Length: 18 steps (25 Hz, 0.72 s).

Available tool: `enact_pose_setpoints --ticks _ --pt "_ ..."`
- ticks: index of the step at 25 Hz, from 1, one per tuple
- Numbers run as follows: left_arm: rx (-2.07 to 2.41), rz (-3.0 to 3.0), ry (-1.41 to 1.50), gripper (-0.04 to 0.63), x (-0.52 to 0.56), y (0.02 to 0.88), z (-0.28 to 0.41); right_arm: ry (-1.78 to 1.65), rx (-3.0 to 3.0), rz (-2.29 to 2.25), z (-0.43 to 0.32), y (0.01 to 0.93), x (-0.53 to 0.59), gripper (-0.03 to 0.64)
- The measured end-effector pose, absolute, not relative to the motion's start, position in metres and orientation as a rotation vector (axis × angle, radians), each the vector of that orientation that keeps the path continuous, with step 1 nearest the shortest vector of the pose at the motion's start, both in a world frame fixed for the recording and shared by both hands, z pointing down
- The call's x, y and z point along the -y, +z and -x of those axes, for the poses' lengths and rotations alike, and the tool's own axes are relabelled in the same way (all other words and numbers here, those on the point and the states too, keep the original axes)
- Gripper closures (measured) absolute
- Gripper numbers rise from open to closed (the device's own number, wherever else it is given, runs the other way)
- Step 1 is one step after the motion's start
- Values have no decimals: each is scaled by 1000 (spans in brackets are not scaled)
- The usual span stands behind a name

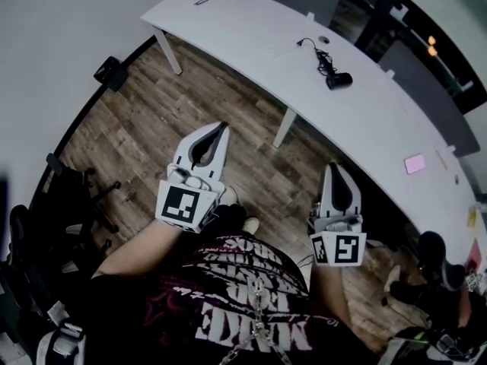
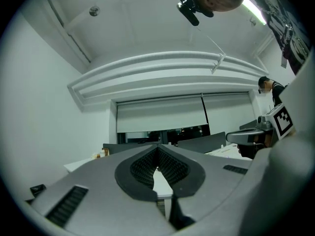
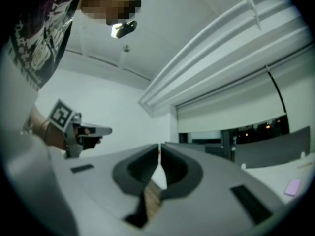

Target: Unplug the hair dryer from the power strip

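We stand well back from the long white curved table [image 1: 243, 21]. The black hair dryer [image 1: 338, 80] lies on its top, and its thin black cord [image 1: 313, 49] trails toward the far edge; we cannot pick out the power strip, it is too small to tell. The left gripper [image 1: 222, 128] and right gripper [image 1: 332, 167] both hang over the brown wood-plank floor [image 1: 144, 128]; jaws together on each, nothing between them, and neither is near the dryer.

We judge the step in hand to be the approach. To do it well, we trace the cord to its plug first; open one gripper before arriving; steady the strip with the other so it doesn't slide; clamp the plug body, not the cord; pull straight out.

Only the head view shows the dryer, cord and floor. The left gripper view shows the left gripper [image 2: 158, 149] with ribbed pads meeting at the tips and just an empty hollow behind, plus the right gripper [image 2: 230, 137] off to the side. The right gripper view shows the right gripper [image 3: 159, 149] closed tip to tip, the left gripper [image 3: 106, 130] alongside, and a small pink pad [image 3: 293, 186] on the table. Neither gripper view lets us find the dryer.
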State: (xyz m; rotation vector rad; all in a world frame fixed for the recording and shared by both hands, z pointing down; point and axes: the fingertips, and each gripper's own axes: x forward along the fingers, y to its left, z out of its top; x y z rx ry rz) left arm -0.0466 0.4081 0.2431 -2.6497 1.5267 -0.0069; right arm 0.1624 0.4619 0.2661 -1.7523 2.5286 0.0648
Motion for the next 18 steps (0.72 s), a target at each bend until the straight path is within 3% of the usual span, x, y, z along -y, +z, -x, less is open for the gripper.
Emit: enact_pose_setpoints --ticks 8,18 --pt "-1536 2677 -10 569 -409 248 43 7 -2538 1756 -164 278 -463 581" --pt "-1653 2638 -47 571 -384 272 85 -60 -2635 1706 -135 299 -418 581"
